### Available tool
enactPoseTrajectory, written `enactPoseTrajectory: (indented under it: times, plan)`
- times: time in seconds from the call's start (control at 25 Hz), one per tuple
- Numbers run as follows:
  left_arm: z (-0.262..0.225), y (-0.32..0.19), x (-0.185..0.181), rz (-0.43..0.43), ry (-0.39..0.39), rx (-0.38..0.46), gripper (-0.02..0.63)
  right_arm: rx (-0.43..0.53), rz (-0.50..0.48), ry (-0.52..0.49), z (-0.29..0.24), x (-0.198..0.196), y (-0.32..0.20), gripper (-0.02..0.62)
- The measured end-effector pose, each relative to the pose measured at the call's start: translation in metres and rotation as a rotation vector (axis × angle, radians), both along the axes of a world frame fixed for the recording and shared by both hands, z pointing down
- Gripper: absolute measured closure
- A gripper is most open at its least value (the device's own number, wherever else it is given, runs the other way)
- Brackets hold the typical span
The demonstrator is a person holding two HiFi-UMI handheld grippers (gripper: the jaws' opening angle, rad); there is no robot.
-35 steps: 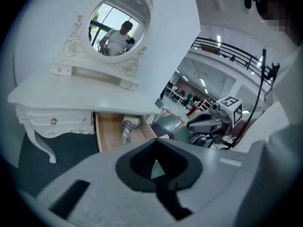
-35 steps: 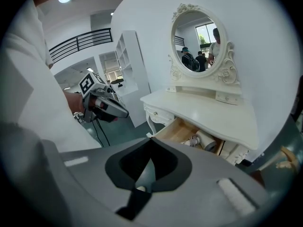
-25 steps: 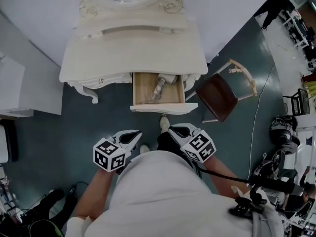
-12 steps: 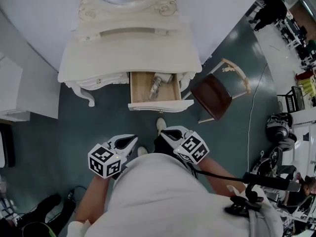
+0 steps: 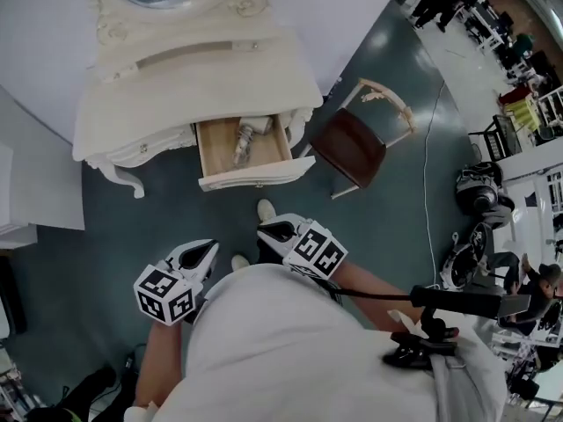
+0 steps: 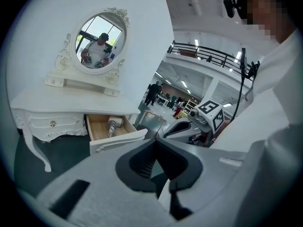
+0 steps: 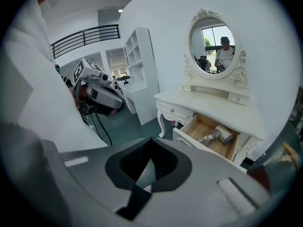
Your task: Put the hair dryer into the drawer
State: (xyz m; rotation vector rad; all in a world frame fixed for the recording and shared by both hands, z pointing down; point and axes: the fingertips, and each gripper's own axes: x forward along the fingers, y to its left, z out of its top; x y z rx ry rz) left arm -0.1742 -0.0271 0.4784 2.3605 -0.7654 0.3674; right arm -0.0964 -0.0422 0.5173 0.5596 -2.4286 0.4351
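Wood-lined drawer [image 5: 255, 178] pulled out at bench [image 5: 176, 77] front edge, hair dryer [image 5: 244, 139] inside near its back; left claw [image 5: 209, 248], right claw [image 5: 264, 229] closed tight, empty, drawn back since a moment ago, so placing looks done.

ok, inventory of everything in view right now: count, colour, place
dressing table: 1, cream white, against the wall ahead of the person
mirror: 1, oval with a white carved frame, on top of the dressing table
drawer: 1, white front with a wooden inside, pulled open
hair dryer: 1, pale grey, lying inside the drawer
chair: 1, brown seat with a pale frame, right of the dressing table
shelf unit: 1, white, by the wall left of the dressing table
left gripper: 1, grey with a black-and-white marker cube, shut, empty, near the person's body
right gripper: 1, same colours, shut, empty, beside the left gripper
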Motion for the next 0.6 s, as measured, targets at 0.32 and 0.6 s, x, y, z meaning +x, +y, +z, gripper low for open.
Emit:
enactPoseTrajectory:
  times: [0.32,0.6]
  plan:
    - [0.008,0.004,0.002,0.014,-0.008,-0.011,0.603,0.001,0.001,0.005,0.002,-0.001,0.004,0.598]
    - [0.012,0.007,0.003,0.028,-0.070,0.013,0.603,0.007,-0.006,0.001,0.000,-0.003,0.006,0.598]
